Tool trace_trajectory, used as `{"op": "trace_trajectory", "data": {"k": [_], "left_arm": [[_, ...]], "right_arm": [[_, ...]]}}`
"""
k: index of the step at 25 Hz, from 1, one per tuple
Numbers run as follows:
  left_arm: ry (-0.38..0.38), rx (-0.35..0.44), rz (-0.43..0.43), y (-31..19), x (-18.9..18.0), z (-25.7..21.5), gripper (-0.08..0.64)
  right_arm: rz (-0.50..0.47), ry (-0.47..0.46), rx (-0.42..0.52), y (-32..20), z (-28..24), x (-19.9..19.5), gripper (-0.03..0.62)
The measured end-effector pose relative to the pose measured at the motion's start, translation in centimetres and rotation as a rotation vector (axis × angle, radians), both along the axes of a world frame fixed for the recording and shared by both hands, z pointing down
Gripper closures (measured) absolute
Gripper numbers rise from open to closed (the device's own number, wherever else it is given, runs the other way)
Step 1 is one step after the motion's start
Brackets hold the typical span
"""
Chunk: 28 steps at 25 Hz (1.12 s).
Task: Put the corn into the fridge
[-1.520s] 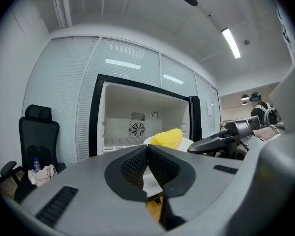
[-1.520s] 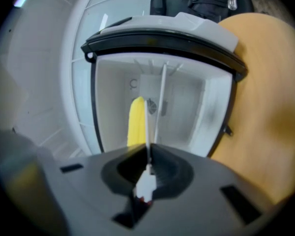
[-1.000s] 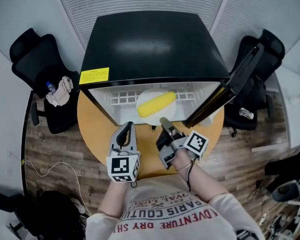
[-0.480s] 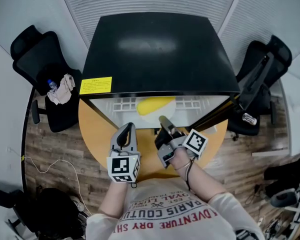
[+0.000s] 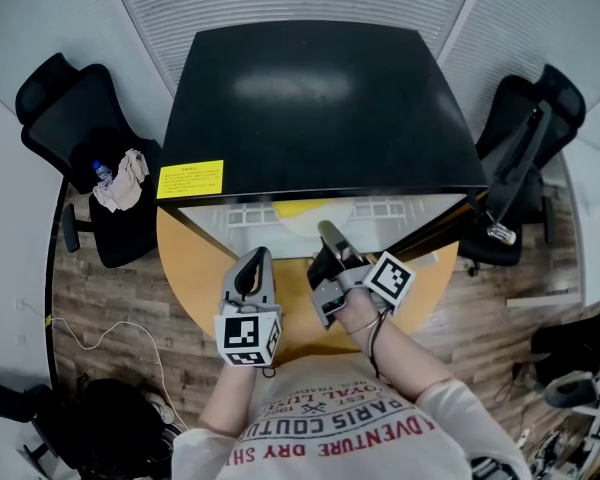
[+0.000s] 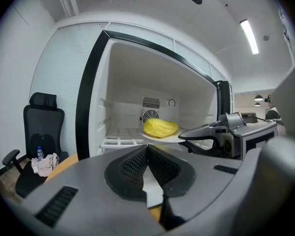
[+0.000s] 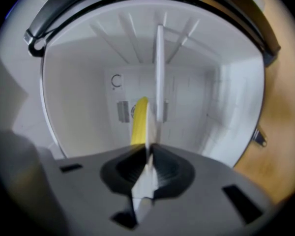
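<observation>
Now right tool (image 5: pixel 325 232) reaching level into fridge (image 5: pixel 310 98), jaws opening on plate (image 7: pixel 159 68) carrying corn (image 7: pixel 139 122) — left tool (image 5: pixel 261 254) hovering, jaws together, empty.

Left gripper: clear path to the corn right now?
Probably yes: the fridge is open and nothing stands between the left gripper and the corn; the right gripper, jaws opening around the plate rim, is off to one side.

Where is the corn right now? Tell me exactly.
In the left gripper view the corn lies centre-frame on a white plate inside the open fridge, just in front of the fan grille on its back wall.
</observation>
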State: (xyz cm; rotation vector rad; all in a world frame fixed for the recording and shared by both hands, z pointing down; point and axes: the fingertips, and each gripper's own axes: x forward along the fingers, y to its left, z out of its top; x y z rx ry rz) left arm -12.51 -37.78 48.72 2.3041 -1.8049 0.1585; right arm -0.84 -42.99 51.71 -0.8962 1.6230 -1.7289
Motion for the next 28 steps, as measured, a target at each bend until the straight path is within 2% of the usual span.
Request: {"op": "trace_trajectory", "data": {"k": [4, 12, 17, 20, 26, 28], "left_arm": [[0.002, -0.003, 0.003, -0.4, -0.3, 0.2, 0.528], [0.01, -0.006, 0.016, -1.1, -0.5, 0.5, 0.528], [0.013, -0.012, 0.023, -1.2, -0.4, 0.7, 0.528], [0.018, -0.012, 0.03, -1.1, -0.2, 0.8, 0.528], [0.018, 0.003, 0.044, -0.6, 0.4, 0.2, 0.528], [0.017, 0.008, 0.046, -0.2, 0.5, 0.0, 0.528]], "right_arm": [[0.036, 0.03, 0.028, -0.3, 0.0, -0.2, 0.534], [0.114, 0.024, 0.046, -0.3, 0.0, -0.3, 0.529], [0.123, 0.015, 0.046, -0.3, 0.1, -0.2, 0.528], [0.104, 0.04, 0.069, -0.4, -0.2, -0.2, 0.526], [0.05, 0.054, 0.178, -0.1, -1.9, -0.4, 0.409], [0.031, 0.059, 0.205, 0.6, -2.1, -0.6, 0.408]]}}
